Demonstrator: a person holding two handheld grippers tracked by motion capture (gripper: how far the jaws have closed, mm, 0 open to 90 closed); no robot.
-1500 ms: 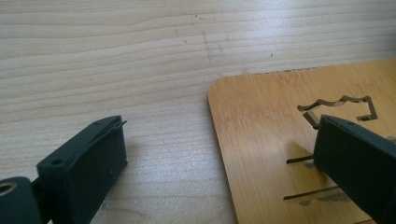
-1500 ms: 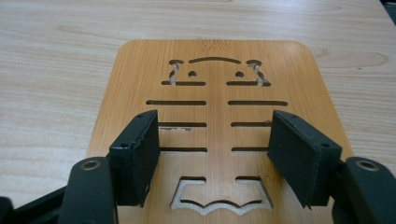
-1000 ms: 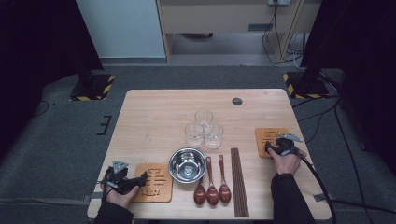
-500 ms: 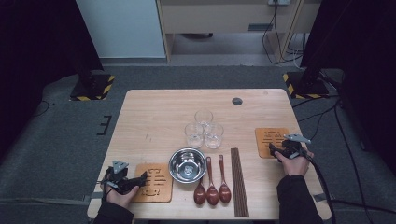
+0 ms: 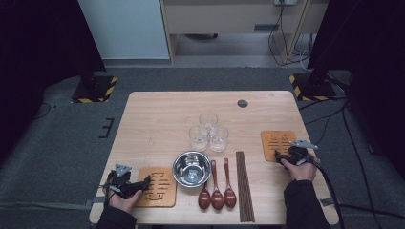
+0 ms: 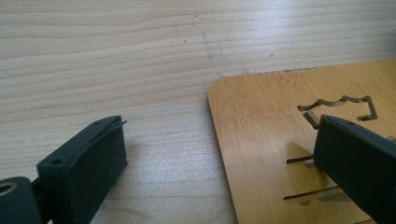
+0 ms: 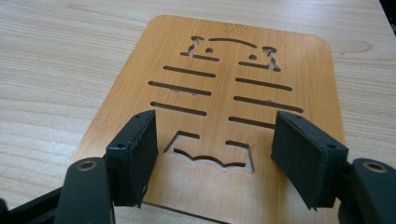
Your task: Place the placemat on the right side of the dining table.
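My right gripper (image 7: 212,158) is spread wide over the near edge of the right mat (image 7: 224,93), pinching nothing; its jaws have just been closing a little. The mat lies flat under and ahead of the jaws. I judge a clean pick needs one jaw slid under that edge, low and level. My left gripper (image 6: 224,172) is spread too, one jaw over the left mat (image 6: 289,140). Beyond sit bowl (image 5: 192,168), spoons (image 5: 217,193) and glasses (image 5: 208,131).

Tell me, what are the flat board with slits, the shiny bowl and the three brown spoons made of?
The board looks like bamboo: honey-coloured, fine straight grain, matte, cut-through slots. The bowl looks like polished steel: it mirrors light. The spoons seem lacquered wood, dark reddish and glossy, though plastic is possible.
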